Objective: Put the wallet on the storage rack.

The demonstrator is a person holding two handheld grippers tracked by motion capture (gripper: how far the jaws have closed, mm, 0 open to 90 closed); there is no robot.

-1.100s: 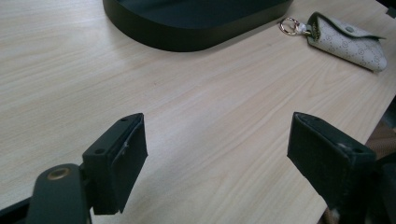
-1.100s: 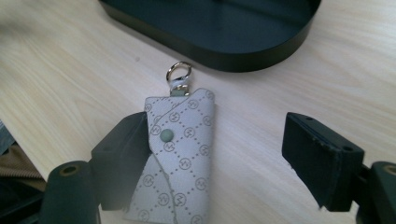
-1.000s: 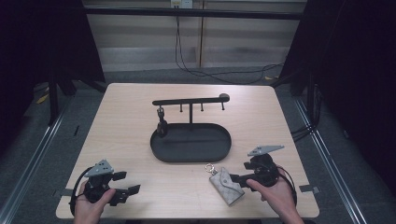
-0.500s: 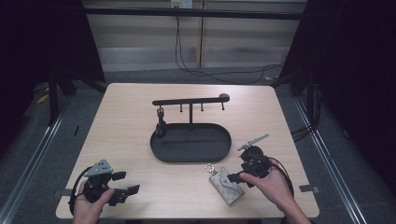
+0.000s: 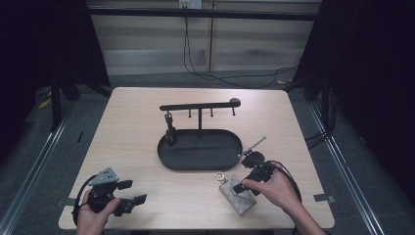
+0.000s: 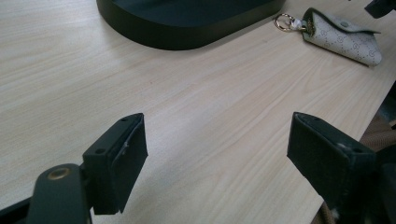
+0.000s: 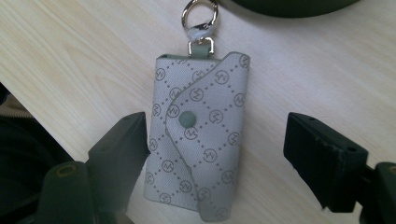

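Pale wooden table point(image 5: 132, 142): right tool point(image 7: 215, 140) spread wide, straddling grey key pouch point(image 7: 198, 140), perhaps just touching it; left tool point(image 6: 215, 158) spread, near-left, empty.

Tray point(image 5: 199, 157) at the middle of the table point(image 5: 132, 132), hook rack point(image 5: 199, 105) just behind it, key pouch point(image 5: 238, 197) in front of the tray toward your right, its ring point(image 5: 219, 176) pointing at the tray, your right gripper point(image 5: 234, 196) over the pouch, your left gripper point(image 5: 133, 195) at the near left corner.
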